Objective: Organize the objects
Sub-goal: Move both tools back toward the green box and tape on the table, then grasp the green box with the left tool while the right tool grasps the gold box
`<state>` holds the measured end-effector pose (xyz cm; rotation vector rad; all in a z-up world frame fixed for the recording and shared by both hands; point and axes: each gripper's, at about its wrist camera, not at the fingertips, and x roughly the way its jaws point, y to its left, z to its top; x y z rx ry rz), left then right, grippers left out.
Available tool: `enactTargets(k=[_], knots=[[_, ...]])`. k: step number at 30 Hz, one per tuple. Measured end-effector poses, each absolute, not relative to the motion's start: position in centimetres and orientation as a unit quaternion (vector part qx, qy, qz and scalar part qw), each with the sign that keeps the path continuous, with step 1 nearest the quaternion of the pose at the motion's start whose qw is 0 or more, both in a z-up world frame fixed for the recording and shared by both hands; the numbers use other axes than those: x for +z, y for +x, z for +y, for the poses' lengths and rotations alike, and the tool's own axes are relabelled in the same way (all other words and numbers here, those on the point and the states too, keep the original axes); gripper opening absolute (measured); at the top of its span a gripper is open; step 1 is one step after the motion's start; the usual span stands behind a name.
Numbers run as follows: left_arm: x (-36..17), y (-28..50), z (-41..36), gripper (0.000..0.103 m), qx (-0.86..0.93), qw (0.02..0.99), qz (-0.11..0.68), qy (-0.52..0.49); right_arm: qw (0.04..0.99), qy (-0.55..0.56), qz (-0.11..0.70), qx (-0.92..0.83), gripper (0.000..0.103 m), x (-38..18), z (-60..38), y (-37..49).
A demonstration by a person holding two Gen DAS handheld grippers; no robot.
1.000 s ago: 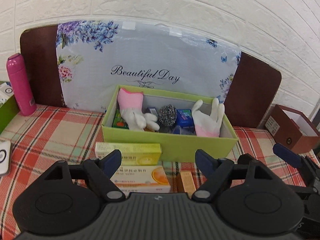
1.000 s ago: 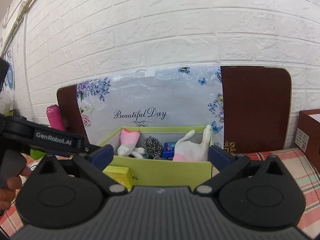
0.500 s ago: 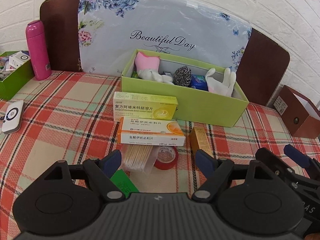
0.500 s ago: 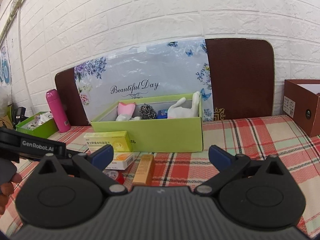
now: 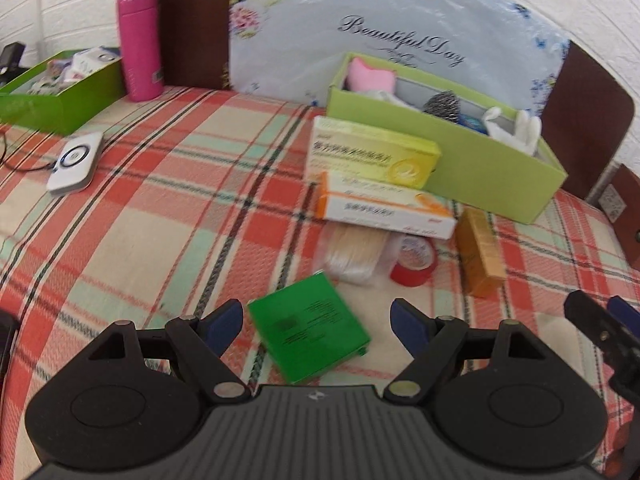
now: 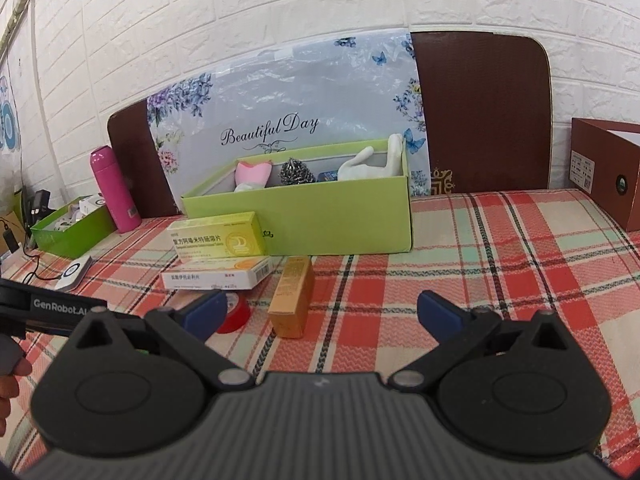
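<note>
Left-wrist view: the left gripper (image 5: 316,320) is released, its blue-tipped fingers (image 5: 222,322) spread wide above a plaid woven tablecloth (image 5: 140,220). Far left of the fingers stands a shallow green tray (image 5: 60,100) with small items inside; a white rounded device (image 5: 76,160) lies in front of it, and a smooth pink cylindrical bottle (image 5: 140,40) stands upright beside it. Between the fingers, slightly tilted, lies a flat glossy green box (image 5: 308,328). Ahead of them lie a clear bundle of pale sticks (image 5: 352,252) and a red tape roll (image 5: 414,260), side by side and touching. Beyond these sit an orange-and-white carton (image 5: 384,208) and a yellow carton (image 5: 372,152), the latter against the front wall of a lime-green cardboard box (image 5: 492,172). A metal scourer (image 5: 442,104) and a white rubber glove (image 5: 516,130) rest inside that box. Right of the tape lies a gold rectangular carton (image 5: 480,252).

Right-wrist view: the right gripper (image 6: 320,312) is likewise released and holds nothing. The gold rectangular carton (image 6: 292,296) lies ahead, between its fingers (image 6: 440,314) and nearer the left one; the red tape roll (image 6: 236,312) sits just behind the left fingertip. A brown cardboard box (image 6: 604,172) stands far right. Behind everything, a floral printed sheet (image 6: 280,120) leans on a dark brown board (image 6: 480,112) against a white brick-textured wall (image 6: 320,0).
</note>
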<state>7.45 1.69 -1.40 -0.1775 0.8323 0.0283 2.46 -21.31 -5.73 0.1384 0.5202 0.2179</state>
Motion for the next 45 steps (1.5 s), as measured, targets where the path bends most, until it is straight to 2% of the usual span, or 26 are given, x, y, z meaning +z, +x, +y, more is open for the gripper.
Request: enactTargets(k=[10,12,13,14,16,19,21,24,25,26,30,34,36,37,39,41,44,45], knots=[[-4.7,8.0,2.3,0.084,0.085,0.907,0.384,-0.151,0.952,0.058,0.278,0.113,0.103,-7.2,-20.3,2.7],[-4.9,8.6,1.9,0.084,0.080,0.913,0.376,-0.139,0.952,0.055,0.280,0.114,0.103,-7.5,-20.0,3.1],[-5.0,8.8,1.7,0.082,0.066,0.917,0.372,-0.125,0.952,0.052,0.280,0.116,0.103,-7.6,-19.8,3.4],[-4.9,8.9,1.5,0.074,0.044,0.922,0.368,-0.112,0.952,0.047,0.280,0.116,0.103,-7.8,-19.6,3.7],[-4.5,9.0,1.3,0.073,0.009,0.925,0.373,-0.074,0.951,0.031,0.283,0.117,0.103,-8.2,-19.0,4.7],[-3.7,8.5,1.4,0.065,-0.038,0.929,0.368,-0.026,0.949,0.009,0.291,0.117,0.102,-8.8,-17.8,6.8],[-3.0,7.8,2.0,0.065,-0.044,0.932,0.358,-0.022,0.948,-0.001,0.296,0.116,0.090,-9.0,-17.0,8.1],[-2.1,6.9,2.7,0.074,-0.033,0.934,0.354,-0.036,0.944,-0.009,0.307,0.119,0.050,-9.3,-16.0,9.8],[-2.0,6.7,2.8,0.074,-0.035,0.933,0.355,-0.040,0.942,-0.009,0.314,0.119,0.028,-9.3,-15.9,10.0],[-1.8,6.5,2.9,0.074,-0.039,0.933,0.355,-0.043,0.942,-0.004,0.314,0.120,0.024,-9.2,-16.0,9.8],[-2.2,6.8,2.1,0.079,-0.042,0.927,0.369,-0.051,0.940,0.013,0.312,0.140,0.023,-8.7,-17.3,7.3],[-3.5,7.8,0.8,0.079,-0.035,0.920,0.389,-0.030,0.910,0.140,0.348,0.178,0.023,-8.8,-21.5,4.9],[-3.8,8.1,0.4,0.078,-0.038,0.924,0.381,-0.026,0.905,0.170,0.356,0.159,0.025,-9.0,-23.2,4.2],[-3.9,8.3,0.2,0.077,-0.045,0.925,0.376,-0.026,0.909,0.169,0.351,0.145,0.028,-9.0,-23.8,3.9],[-3.9,8.6,-0.3,0.071,-0.077,0.927,0.366,-0.027,0.923,0.139,0.342,0.106,0.029,-8.6,-24.3,3.4],[-4.0,8.8,-0.9,0.069,-0.109,0.923,0.368,-0.025,0.933,0.112,0.331,0.090,0.040,-8.3,-24.3,3.1],[-4.1,8.3,-1.7,0.069,-0.102,0.920,0.379,-0.010,0.941,0.072,0.315,0.103,0.044,-7.7,-23.3,2.7],[-4.2,8.1,-1.8,0.073,-0.096,0.919,0.383,-0.004,0.942,0.053,0.313,0.106,0.044,-7.7,-22.7,2.8]])
